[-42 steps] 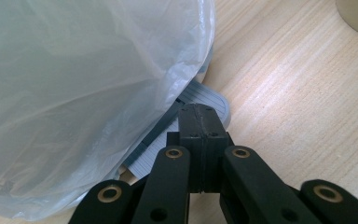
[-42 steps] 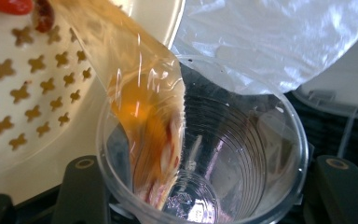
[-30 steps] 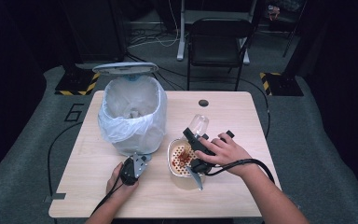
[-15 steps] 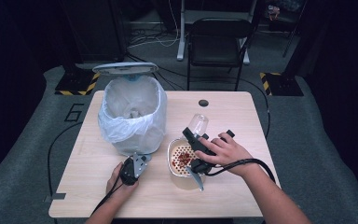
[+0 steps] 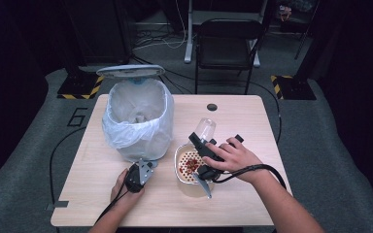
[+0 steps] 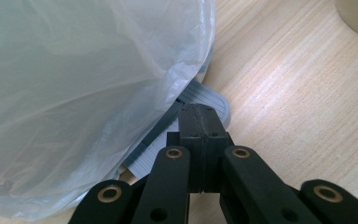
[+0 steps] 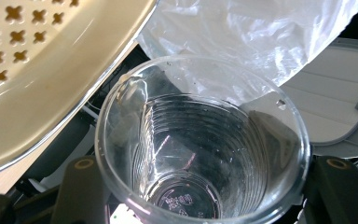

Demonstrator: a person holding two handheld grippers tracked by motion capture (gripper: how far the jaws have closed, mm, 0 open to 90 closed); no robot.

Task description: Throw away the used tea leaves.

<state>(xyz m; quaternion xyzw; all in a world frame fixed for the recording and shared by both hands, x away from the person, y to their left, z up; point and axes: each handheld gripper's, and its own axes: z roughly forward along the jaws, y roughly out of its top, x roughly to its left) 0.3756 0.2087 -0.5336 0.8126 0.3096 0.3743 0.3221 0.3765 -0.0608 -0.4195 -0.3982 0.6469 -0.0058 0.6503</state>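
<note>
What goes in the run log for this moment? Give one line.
left tongs: shut, empty, at bin pedal | right tongs: gripping clear cup, tilted over strainer bowl | bin: lid open

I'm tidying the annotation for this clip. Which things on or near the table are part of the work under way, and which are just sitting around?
In use:
- clear plastic cup, clamped in the right hand-held gripper
- cream strainer bowl with red bits
- bin lined with a plastic bag, lid open
- left hand-held gripper, shut, at the bin's base

Lying about:
- black chair
- floor cables
</note>
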